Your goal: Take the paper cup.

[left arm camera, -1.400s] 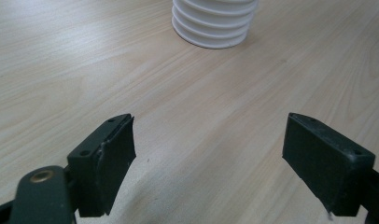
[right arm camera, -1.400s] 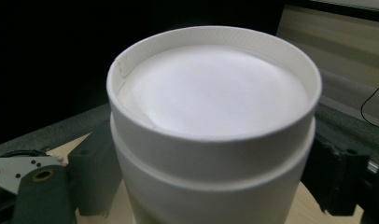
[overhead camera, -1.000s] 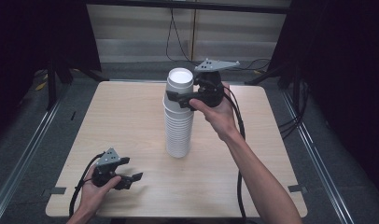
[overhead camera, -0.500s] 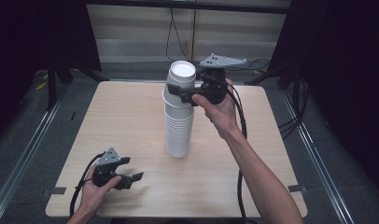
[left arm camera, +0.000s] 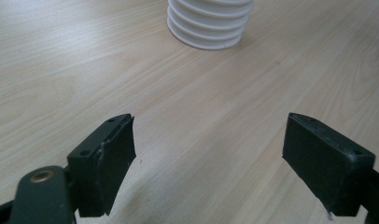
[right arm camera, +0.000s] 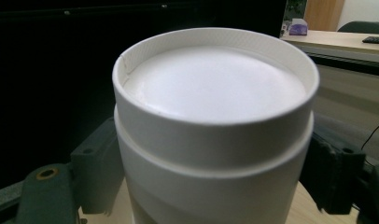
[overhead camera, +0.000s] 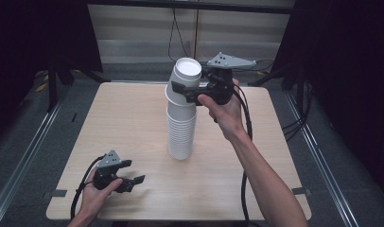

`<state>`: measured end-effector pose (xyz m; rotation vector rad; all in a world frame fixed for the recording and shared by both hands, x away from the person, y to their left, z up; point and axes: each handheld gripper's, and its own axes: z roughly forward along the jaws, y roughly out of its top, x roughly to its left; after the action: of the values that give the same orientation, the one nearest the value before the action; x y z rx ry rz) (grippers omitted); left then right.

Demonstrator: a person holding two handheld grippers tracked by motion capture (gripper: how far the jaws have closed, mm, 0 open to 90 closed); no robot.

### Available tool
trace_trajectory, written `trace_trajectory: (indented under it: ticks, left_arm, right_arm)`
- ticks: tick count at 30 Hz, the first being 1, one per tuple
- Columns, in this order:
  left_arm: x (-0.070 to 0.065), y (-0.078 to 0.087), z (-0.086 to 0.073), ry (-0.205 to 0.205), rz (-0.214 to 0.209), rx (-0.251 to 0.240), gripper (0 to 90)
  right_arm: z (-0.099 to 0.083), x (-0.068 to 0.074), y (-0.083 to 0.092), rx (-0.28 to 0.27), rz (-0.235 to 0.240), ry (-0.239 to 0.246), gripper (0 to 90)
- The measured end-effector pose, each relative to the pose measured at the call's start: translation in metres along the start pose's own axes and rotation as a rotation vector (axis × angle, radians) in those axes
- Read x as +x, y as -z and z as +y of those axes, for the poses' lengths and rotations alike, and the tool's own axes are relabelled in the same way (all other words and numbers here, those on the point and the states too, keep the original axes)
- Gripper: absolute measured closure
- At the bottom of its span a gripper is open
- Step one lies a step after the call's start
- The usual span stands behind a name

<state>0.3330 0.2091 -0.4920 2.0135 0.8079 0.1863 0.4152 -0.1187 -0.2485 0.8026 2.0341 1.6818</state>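
Wooden table (overhead camera: 133,118), centre: 1 tall stack of inverted white paper cups (overhead camera: 181,130), its tilted top cup (overhead camera: 185,81) clamped by the right gripper (overhead camera: 192,92); left gripper (overhead camera: 128,176) low at near-left, jaws wide, holding nothing.

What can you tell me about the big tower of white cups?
The stack of cups is white, paper-looking, nested upside down, with ridged rims showing down its side. It stands on the wooden table near the middle. The top cup is tilted, lifting off, pinched between the jaws of the right hand-held gripper. Its flat recessed bottom faces up.
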Motion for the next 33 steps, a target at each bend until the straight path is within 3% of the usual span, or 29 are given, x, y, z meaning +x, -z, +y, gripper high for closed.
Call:
trace_trajectory:
  ticks: [16,33]
  left_arm:
    - [0.0,-0.003,0.0,0.006,-0.012,0.007,16.7]
    - [0.001,-0.006,0.003,0.007,0.004,-0.009,16.7]
  right_arm:
    - [0.014,-0.001,0.012,-0.073,0.008,-0.005,19.1]
    - [0.021,0.0,0.021,-0.1,0.007,-0.006,19.4]
